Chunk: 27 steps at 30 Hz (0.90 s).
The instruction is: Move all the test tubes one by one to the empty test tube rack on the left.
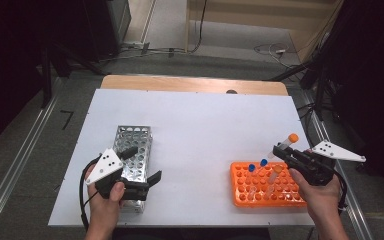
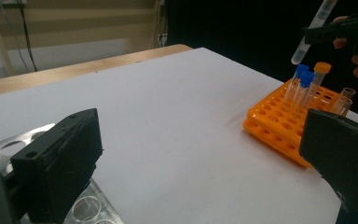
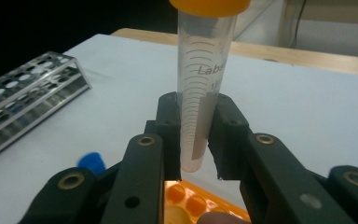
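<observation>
We hold an orange-capped tube (image 3: 205, 88) clamped between the pads of our right gripper (image 1: 286, 152), lifted clear above the orange rack (image 1: 265, 192) near the table's right front. In that rack stand two blue-capped tubes (image 2: 302, 81) and what looks like another orange-capped one. Our left gripper (image 1: 139, 167) hangs over the metal rack (image 1: 132, 140) with its jaws wide and nothing between them.
</observation>
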Motion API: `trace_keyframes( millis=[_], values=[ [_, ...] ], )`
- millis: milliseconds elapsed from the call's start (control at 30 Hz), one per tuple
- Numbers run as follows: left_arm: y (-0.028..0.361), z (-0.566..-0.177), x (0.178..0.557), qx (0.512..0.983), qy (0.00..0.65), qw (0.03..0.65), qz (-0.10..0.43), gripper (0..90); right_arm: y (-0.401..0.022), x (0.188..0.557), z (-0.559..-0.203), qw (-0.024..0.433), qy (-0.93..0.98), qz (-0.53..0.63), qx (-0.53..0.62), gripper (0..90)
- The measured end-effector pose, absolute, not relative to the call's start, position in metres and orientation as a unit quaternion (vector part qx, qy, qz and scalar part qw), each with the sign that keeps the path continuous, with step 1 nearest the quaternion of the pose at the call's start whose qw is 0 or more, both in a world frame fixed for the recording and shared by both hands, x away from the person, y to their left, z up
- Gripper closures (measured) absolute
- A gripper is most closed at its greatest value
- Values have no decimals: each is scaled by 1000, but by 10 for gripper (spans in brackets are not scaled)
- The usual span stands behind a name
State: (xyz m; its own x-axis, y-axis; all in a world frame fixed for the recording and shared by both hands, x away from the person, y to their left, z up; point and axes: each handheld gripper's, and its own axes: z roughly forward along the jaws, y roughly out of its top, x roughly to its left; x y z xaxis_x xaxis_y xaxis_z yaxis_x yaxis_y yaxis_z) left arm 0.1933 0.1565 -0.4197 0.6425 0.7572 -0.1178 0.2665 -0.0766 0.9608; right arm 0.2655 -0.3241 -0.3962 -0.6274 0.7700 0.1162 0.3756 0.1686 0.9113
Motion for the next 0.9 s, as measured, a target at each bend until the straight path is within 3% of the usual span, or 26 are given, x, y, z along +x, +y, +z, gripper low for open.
trace_keyframes(
  millis=[467,900],
  values=[
    [121,-414,197,720,336,576,191,0,-275,241,-386,154,760,545,317,730],
    [97,-408,195,729,332,572,177,36,-237,225,-403,117,790,531,283,730]
  ],
)
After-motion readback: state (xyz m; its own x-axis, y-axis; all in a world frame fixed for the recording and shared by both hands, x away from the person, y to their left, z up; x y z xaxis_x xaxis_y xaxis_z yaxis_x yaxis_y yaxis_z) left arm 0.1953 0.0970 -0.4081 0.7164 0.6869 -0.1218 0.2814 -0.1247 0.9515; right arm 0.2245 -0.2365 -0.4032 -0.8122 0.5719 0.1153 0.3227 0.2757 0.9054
